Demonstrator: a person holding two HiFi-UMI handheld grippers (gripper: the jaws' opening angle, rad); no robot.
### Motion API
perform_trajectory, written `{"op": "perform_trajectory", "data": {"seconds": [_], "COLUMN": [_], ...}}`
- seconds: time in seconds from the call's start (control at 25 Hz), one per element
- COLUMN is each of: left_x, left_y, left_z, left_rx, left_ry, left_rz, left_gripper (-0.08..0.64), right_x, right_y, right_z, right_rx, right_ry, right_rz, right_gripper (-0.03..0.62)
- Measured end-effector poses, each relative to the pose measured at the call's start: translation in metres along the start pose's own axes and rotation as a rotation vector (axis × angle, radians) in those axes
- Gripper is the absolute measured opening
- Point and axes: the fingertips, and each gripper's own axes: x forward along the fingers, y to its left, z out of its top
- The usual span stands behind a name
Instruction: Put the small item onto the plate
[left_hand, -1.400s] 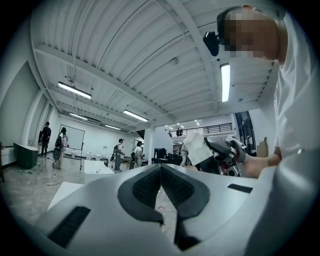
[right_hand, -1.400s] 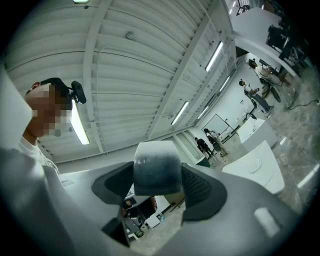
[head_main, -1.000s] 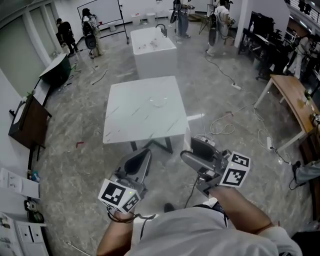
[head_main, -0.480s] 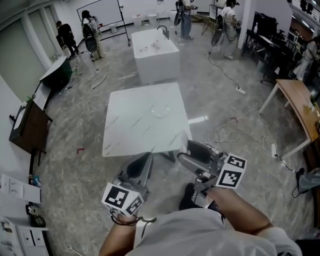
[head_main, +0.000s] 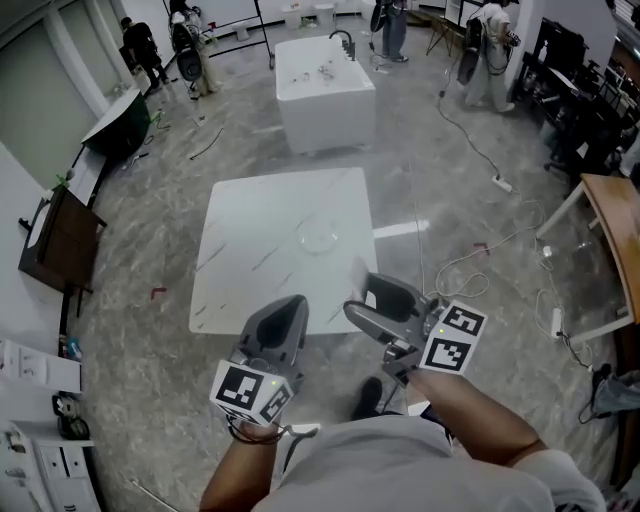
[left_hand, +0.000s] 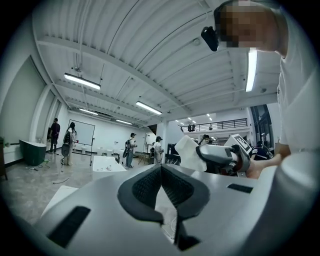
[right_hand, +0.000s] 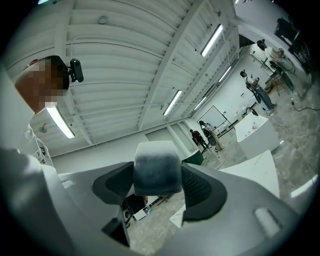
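A clear glass plate (head_main: 318, 237) lies near the middle of the white square table (head_main: 250, 250). My right gripper (head_main: 358, 297) hovers over the table's near right edge, shut on a small white block (right_hand: 156, 167), whose face shows pale grey in the right gripper view. That block (left_hand: 192, 152) also shows white at the tip of the right gripper (left_hand: 220, 157) in the left gripper view. My left gripper (head_main: 290, 306) hangs just off the table's near edge with its pads pressed together and nothing between them (left_hand: 161, 167). Both grippers are well short of the plate.
A white counter with a faucet (head_main: 325, 95) stands beyond the table. Several people are at the back of the hall. A dark cabinet (head_main: 60, 245) is at the left, a wooden desk (head_main: 612, 225) at the right, and cables (head_main: 470, 280) trail on the floor.
The table has drawn nearer in the head view. Both grippers have gone from above the floor to the table's near edge. Their grip states look the same.
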Motion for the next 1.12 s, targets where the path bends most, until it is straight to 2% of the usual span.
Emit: {"op": "perform_trajectory", "data": {"seconds": [0.28, 0.52, 0.8, 1.12], "left_x": [0.065, 0.098, 0.144, 0.211], "left_y": [0.028, 0.070, 0.157, 0.267], "left_z": [0.004, -0.008, -0.047, -0.108], "left_rx": [0.018, -0.019, -0.038, -0.077], "left_ry": [-0.001, -0.011, 0.037, 0.114], "left_rz": [0.058, 0.089, 0.096, 0.058], "left_gripper": [0.005, 0.005, 0.006, 0.005], "right_x": [0.023, 0.051, 0.112, 0.200], "right_y": [-0.073, -0.113, -0.187, -0.307], "right_z": [0.026, 0.032, 0.019, -0.021], "right_rx": [-0.074, -0.159, -0.240, -0.255], "right_ry": [0.058, 0.103, 0.194, 0.343], "right_rz": [-0.021, -0.052, -0.130, -0.246], "right_gripper": [0.285, 0.285, 0.285, 0.285]}}
